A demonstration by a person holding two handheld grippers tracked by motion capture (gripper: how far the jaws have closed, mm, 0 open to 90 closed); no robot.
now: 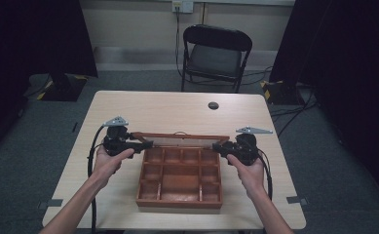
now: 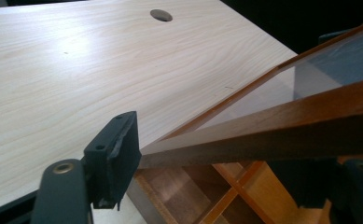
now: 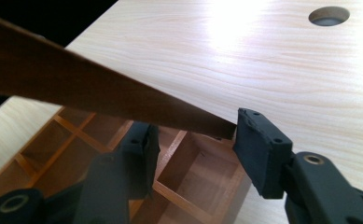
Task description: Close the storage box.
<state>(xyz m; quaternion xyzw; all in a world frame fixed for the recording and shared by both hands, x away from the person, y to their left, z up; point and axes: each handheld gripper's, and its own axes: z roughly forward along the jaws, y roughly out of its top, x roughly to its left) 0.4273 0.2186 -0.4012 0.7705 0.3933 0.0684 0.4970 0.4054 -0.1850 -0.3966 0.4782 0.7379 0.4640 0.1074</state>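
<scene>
A brown wooden box [image 1: 180,202] with several compartments sits on the table's near half. Its glazed lid [image 1: 180,136] stands raised along the far edge. My left gripper [image 1: 148,144] is at the lid's left end and my right gripper [image 1: 216,145] at its right end. In the left gripper view the lid's frame [image 2: 263,130] runs across my left gripper [image 2: 214,163], its end against one pad [image 2: 118,154], the jaws apart. In the right gripper view the lid's corner [image 3: 207,122] meets one pad [image 3: 261,149] of my right gripper [image 3: 193,144]; box compartments [image 3: 193,172] show through the gap.
The pale wooden table [image 1: 177,112] has a round cable hole [image 1: 213,105] at its far side. A black chair [image 1: 216,53] stands beyond the table. Dark curtains hang at both sides, with stand bases [image 1: 63,87] on the floor.
</scene>
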